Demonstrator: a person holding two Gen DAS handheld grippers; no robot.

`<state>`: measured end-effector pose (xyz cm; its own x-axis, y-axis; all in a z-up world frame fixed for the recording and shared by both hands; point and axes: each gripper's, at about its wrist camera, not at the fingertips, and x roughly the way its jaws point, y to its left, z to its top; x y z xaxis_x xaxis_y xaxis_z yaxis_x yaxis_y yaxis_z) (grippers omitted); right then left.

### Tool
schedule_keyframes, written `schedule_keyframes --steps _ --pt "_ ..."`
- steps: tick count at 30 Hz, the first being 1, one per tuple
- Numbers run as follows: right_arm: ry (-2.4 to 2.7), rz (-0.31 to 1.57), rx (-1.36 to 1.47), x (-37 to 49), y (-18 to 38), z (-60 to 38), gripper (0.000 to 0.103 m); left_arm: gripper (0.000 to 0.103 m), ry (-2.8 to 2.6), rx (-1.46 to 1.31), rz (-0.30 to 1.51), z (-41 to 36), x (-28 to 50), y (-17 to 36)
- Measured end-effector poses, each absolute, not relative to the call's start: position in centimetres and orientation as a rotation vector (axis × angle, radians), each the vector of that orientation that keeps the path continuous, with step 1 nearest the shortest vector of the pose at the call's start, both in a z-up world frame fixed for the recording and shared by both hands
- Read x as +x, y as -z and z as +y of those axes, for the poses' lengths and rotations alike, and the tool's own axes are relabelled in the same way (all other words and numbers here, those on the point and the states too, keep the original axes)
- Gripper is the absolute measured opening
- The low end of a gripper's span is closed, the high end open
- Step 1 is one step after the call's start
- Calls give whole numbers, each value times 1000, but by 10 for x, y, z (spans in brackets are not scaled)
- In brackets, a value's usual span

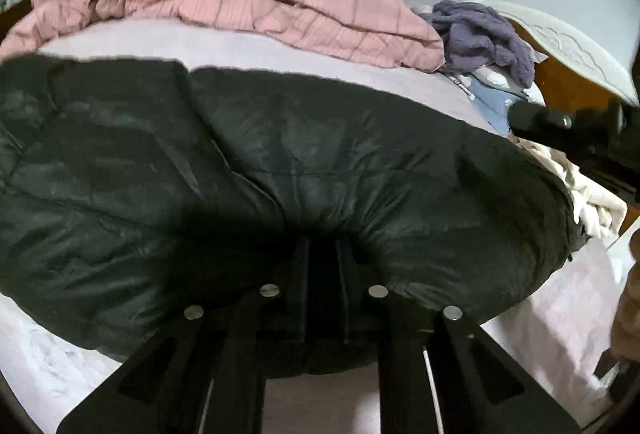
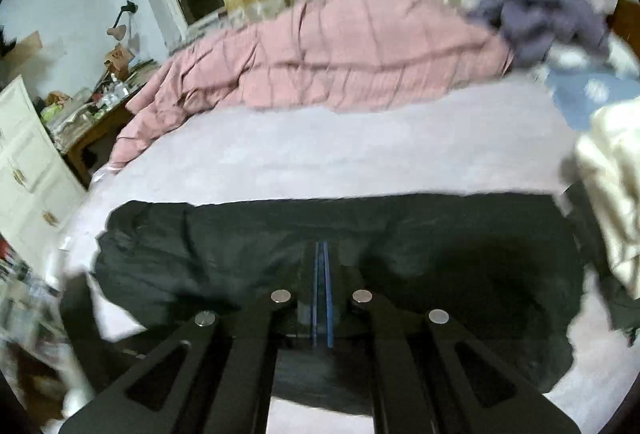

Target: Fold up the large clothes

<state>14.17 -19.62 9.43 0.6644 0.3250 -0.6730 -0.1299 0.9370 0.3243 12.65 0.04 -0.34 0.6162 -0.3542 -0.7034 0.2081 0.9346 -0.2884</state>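
A black puffy jacket (image 1: pixel 280 153) lies spread across the lilac bed sheet (image 1: pixel 200 41). My left gripper (image 1: pixel 320 250) is at its near edge. The fingers stand close together, and the fabric puckers in between them, pinched. In the right wrist view the same jacket (image 2: pixel 240 254) lies below and beyond my right gripper (image 2: pixel 322 254). Its blue pads are pressed together and I see no cloth between them. The black frame of the right gripper (image 1: pixel 576 129) shows at the right edge of the left wrist view, above the jacket's right end.
A crumpled pink quilt (image 2: pixel 340 53) covers the far side of the bed. A purple-grey fleece (image 1: pixel 484 33), a blue patterned cloth (image 1: pixel 496 101) and a cream cloth (image 2: pixel 616 193) are piled at the right by the wooden headboard (image 1: pixel 568 81). A white cabinet (image 2: pixel 24 161) and a cluttered desk (image 2: pixel 92 105) stand to the left.
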Motion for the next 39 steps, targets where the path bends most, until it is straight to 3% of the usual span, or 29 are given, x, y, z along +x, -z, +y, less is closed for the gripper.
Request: schedule_keyframes --steps 9,13,25,28,32,37,39 --pt "-373 1220 313 216 -35 -128 2 11 307 -174 802 -1 117 21" --pt "-360 1242 301 230 -12 -122 0 11 324 -214 806 5 117 26" --pt "-269 1189 348 288 22 -116 0 10 320 -215 798 4 117 29" --pt "-281 1109 379 271 -3 -131 0 10 322 -212 795 4 116 29" --pt "-303 823 308 179 -73 -161 0 10 317 -203 792 3 115 29" --pt "-206 673 442 73 -83 -222 25 10 304 -180 786 0 114 28" --pt "-131 646 474 44 -74 -243 29 10 304 -181 785 0 115 28"
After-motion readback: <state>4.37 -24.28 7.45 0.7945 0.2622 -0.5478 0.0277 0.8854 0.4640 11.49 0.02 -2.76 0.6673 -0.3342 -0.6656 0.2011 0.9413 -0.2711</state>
